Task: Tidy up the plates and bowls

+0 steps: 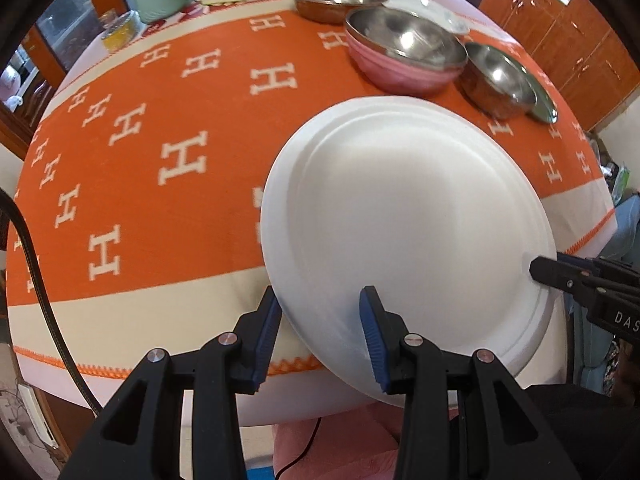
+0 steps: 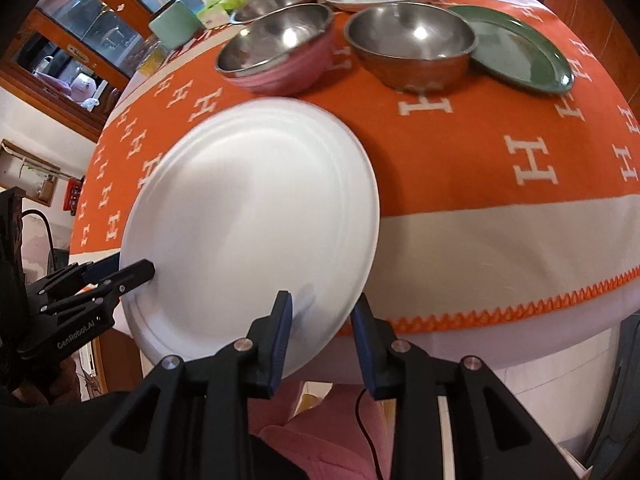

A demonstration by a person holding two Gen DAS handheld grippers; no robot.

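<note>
1. Surface [image 1: 168, 216]: round, under an orange cloth with white H marks; plates and bowls stand in a loose group at its far side.
2. White plate [image 1: 408, 232]: large, tilted, carried over the near edge of the surface by both grippers.
3. Pink bowl [image 1: 400, 60], steel bowl [image 2: 412, 48], green plate [image 2: 520, 48]: unsorted, close together, well apart from the white plate.
4. Left gripper [image 1: 320, 336]: fingers pinch the plate's near rim.
5. Right gripper [image 2: 322, 332]: fingers astride the rim; whether they press it, cannot tell.
6. Step, as judged: setting the white plate down. Next: lower it level onto clear cloth, then let go both sides together.
</note>
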